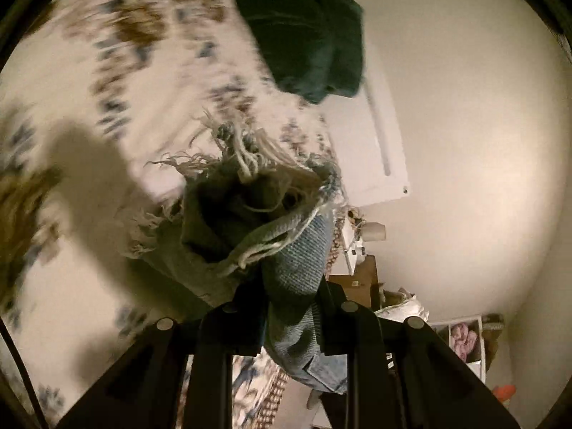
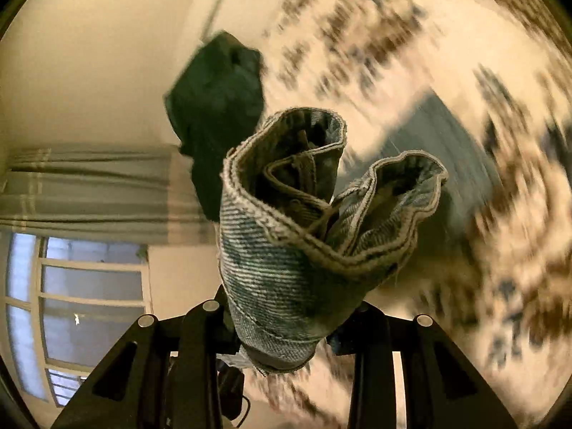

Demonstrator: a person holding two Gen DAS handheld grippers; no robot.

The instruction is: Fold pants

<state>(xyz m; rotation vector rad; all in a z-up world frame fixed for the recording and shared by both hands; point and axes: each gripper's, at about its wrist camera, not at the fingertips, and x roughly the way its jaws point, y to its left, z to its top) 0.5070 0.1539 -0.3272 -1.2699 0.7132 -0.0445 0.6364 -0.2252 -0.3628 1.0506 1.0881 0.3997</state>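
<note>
The pants are blue denim jeans. In the left wrist view my left gripper (image 1: 289, 307) is shut on a frayed leg hem of the jeans (image 1: 286, 250), its white threads sticking out above the fingers. In the right wrist view my right gripper (image 2: 286, 325) is shut on the stitched waistband end of the jeans (image 2: 279, 250), which bunches up in two open loops above the fingers. Both ends are held up off the floral bedspread (image 1: 107, 89). The cloth between the two grippers is hidden.
A dark green garment (image 1: 307, 35) lies on the bedspread near the wall; it also shows in the right wrist view (image 2: 218, 100). A white door (image 1: 371, 136), a cluttered side table (image 1: 361, 250), curtains (image 2: 89, 186) and a window (image 2: 78, 304) lie around the bed.
</note>
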